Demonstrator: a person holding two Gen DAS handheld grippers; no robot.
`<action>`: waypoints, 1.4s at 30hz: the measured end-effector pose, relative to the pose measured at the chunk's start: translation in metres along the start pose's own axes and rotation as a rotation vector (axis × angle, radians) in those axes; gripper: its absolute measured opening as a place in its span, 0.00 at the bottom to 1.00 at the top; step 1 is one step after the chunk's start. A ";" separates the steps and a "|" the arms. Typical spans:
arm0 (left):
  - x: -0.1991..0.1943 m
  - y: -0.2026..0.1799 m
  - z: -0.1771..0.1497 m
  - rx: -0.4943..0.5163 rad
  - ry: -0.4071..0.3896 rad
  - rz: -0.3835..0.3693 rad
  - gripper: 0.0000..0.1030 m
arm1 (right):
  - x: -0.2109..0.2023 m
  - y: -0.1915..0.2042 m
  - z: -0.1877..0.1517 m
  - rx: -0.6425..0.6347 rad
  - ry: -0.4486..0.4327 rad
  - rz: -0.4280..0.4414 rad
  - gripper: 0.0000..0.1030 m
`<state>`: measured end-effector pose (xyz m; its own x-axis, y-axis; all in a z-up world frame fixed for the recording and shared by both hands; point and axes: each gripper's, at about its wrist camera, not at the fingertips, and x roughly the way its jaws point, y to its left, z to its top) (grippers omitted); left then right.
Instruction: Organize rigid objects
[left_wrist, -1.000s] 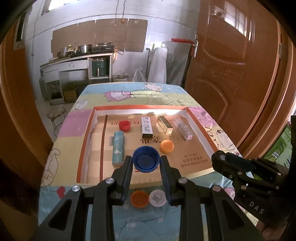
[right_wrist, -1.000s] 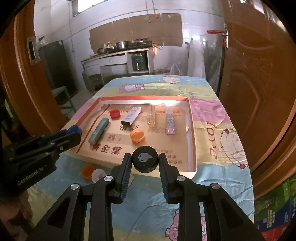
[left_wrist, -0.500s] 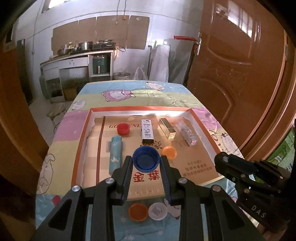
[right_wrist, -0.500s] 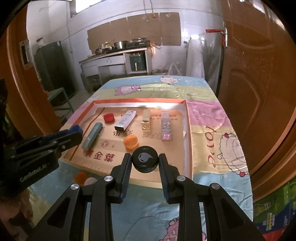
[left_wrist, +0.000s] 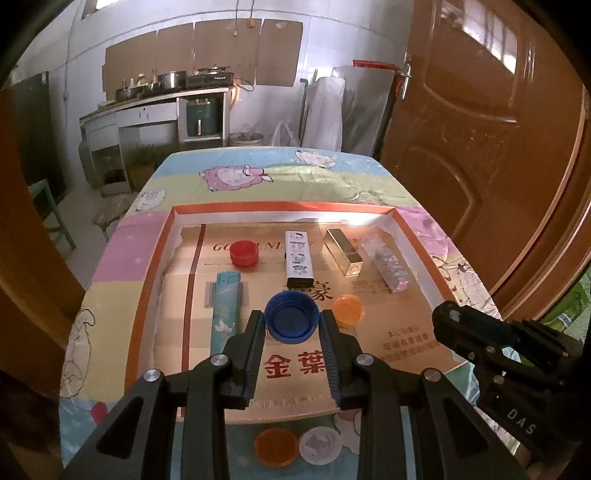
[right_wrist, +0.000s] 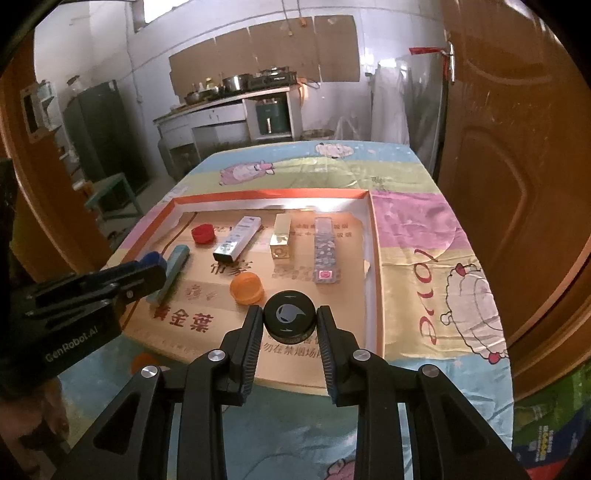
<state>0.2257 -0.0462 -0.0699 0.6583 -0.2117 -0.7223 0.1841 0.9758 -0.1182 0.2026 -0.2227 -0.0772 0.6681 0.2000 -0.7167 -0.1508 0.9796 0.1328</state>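
Note:
My left gripper (left_wrist: 291, 317) is shut on a blue bottle cap (left_wrist: 291, 316), held above the near part of a shallow cardboard tray (left_wrist: 280, 213) with an orange rim. My right gripper (right_wrist: 289, 317) is shut on a black round lid (right_wrist: 289, 316) over the tray's near right part. In the tray lie a red cap (left_wrist: 243, 252), an orange cap (left_wrist: 347, 310), a teal lighter (left_wrist: 225, 314), a white box (left_wrist: 298, 258), a gold box (left_wrist: 345, 252) and a clear patterned box (left_wrist: 386, 263). An orange cap (left_wrist: 276, 447) and a white cap (left_wrist: 320, 445) lie on the cloth before the tray.
The tray rests on a table under a pastel cartoon-sheep cloth (right_wrist: 417, 229). A brown wooden door (left_wrist: 491, 122) stands close on the right. A kitchen counter (left_wrist: 159, 99) with pots is at the back, and a green stool (right_wrist: 110, 188) at the left.
Both grippers have moved forward over the tray, still holding their caps. The two loose caps on the cloth now appear lower in the left wrist view.

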 end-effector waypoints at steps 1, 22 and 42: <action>0.001 0.000 -0.001 0.001 0.003 0.001 0.30 | 0.003 -0.001 0.001 0.002 0.004 0.002 0.30; 0.041 0.003 0.005 0.009 0.065 0.020 0.30 | 0.043 -0.007 0.008 -0.005 0.056 0.009 0.30; 0.058 0.004 0.007 0.014 0.097 0.024 0.30 | 0.062 -0.003 0.011 -0.026 0.090 0.006 0.30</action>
<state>0.2698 -0.0553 -0.1073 0.5894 -0.1813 -0.7873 0.1797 0.9795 -0.0911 0.2526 -0.2133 -0.1141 0.5989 0.2023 -0.7749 -0.1741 0.9773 0.1206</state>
